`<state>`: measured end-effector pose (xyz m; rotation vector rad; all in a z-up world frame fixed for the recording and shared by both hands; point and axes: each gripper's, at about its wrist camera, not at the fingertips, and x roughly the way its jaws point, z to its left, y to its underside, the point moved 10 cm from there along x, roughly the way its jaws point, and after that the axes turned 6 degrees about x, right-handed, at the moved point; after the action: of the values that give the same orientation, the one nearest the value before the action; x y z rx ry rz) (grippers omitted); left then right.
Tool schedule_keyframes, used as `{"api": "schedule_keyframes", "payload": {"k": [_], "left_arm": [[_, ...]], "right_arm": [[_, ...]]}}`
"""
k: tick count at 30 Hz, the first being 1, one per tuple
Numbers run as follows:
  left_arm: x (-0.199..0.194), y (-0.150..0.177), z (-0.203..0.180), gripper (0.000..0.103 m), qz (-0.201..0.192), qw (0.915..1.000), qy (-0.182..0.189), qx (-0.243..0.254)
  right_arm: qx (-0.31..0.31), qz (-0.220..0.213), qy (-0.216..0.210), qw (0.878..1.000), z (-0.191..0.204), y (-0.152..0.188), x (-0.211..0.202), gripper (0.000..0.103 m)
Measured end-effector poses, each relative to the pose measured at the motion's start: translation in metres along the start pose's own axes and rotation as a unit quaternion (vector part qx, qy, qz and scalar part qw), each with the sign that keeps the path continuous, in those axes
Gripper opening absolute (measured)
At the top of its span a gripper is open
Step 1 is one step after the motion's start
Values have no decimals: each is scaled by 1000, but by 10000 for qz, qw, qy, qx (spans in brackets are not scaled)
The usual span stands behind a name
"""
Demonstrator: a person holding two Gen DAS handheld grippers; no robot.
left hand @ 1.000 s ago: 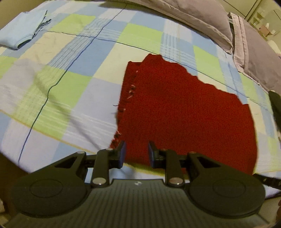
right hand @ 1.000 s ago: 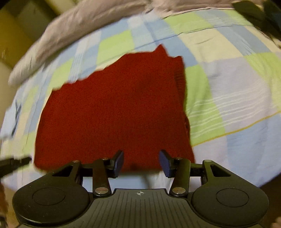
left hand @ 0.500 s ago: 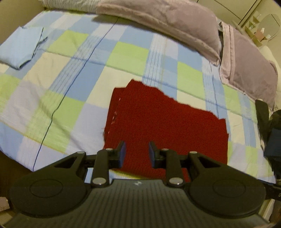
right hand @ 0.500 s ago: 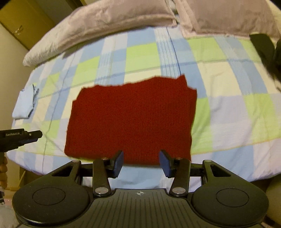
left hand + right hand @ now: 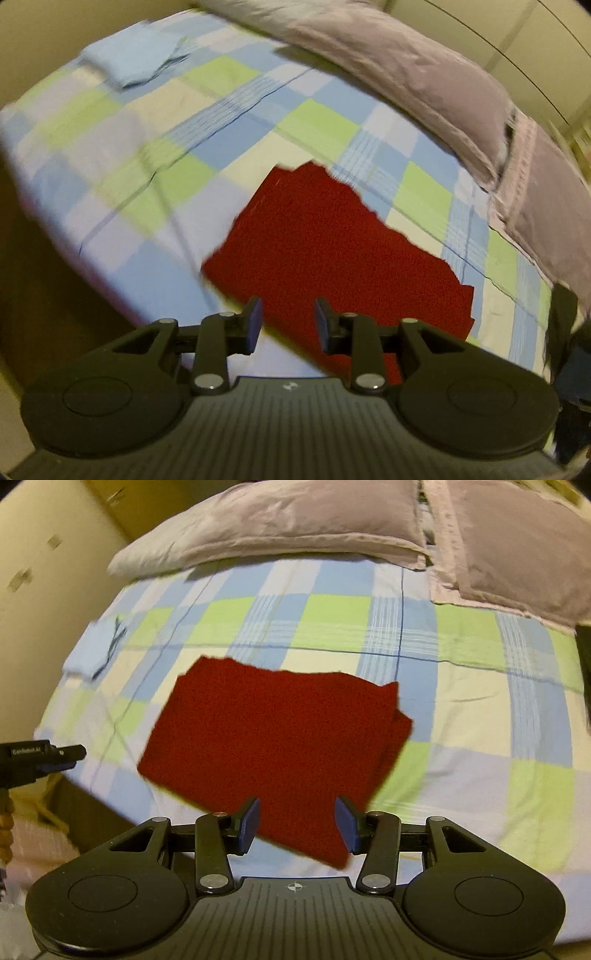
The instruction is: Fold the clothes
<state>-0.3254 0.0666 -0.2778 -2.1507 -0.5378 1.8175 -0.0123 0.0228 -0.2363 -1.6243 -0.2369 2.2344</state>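
A dark red knitted garment [image 5: 332, 251] [image 5: 273, 734] lies folded flat into a rectangle near the front edge of the bed. My left gripper [image 5: 287, 325] hangs well above its near left part, its jaws opening, with nothing between the pads. My right gripper [image 5: 297, 825] hovers above the garment's near edge, open and empty. The left gripper's tip [image 5: 62, 754] shows at the left edge of the right wrist view, off the bed's side.
The bed [image 5: 147, 147] [image 5: 461, 709] has a blue, green and cream checked sheet. A folded light blue garment [image 5: 136, 62] [image 5: 92, 651] lies at its far left. Two mauve pillows [image 5: 388, 70] [image 5: 295, 520] line the head. Dark clothing [image 5: 565, 332] [image 5: 583, 664] sits at the right edge.
Both grippers have risen and drawn back from the red garment, which now looks smaller and tilted in both views. The left jaws have widened slightly. The garment stays flat on the bed.
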Motion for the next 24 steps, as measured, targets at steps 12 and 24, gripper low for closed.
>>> {"api": "schedule_keyframes", "payload": {"k": [12, 24], "left_arm": [[-2, 85, -7, 26, 546, 9958, -139, -715], [30, 49, -35, 27, 647, 9974, 44, -328]], "right_arm": [[-1390, 991, -262, 9850, -12, 51, 31, 48], [-997, 981, -210, 9900, -25, 27, 44, 48]]}}
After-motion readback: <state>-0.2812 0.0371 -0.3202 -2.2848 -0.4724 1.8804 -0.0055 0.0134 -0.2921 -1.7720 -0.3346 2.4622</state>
